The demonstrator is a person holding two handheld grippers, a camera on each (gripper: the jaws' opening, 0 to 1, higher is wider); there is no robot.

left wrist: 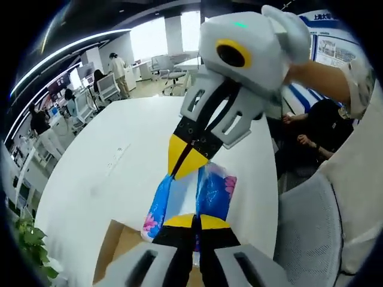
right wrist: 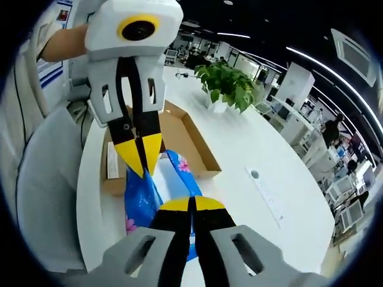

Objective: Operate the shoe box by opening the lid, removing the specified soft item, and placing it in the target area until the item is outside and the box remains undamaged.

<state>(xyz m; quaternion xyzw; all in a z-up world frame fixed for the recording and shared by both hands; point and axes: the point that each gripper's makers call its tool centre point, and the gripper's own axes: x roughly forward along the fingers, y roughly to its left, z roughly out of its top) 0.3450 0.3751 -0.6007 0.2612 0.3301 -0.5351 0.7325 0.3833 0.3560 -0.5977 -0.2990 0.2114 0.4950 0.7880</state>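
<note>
Both tongs are pinching the blue floral soft item (left wrist: 210, 190) between them: the left gripper (left wrist: 195, 222) is closing on it at the bottom centre of the left gripper view, the right gripper (right wrist: 191, 204) likewise in its own view. It is hanging above the open shoe box (right wrist: 192, 139), seemingly clear of it. Being limp, light and slippery-looking, it is best held by bunched edges.

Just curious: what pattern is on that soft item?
Blue with pink flowers, clearest in left gripper view.
</note>
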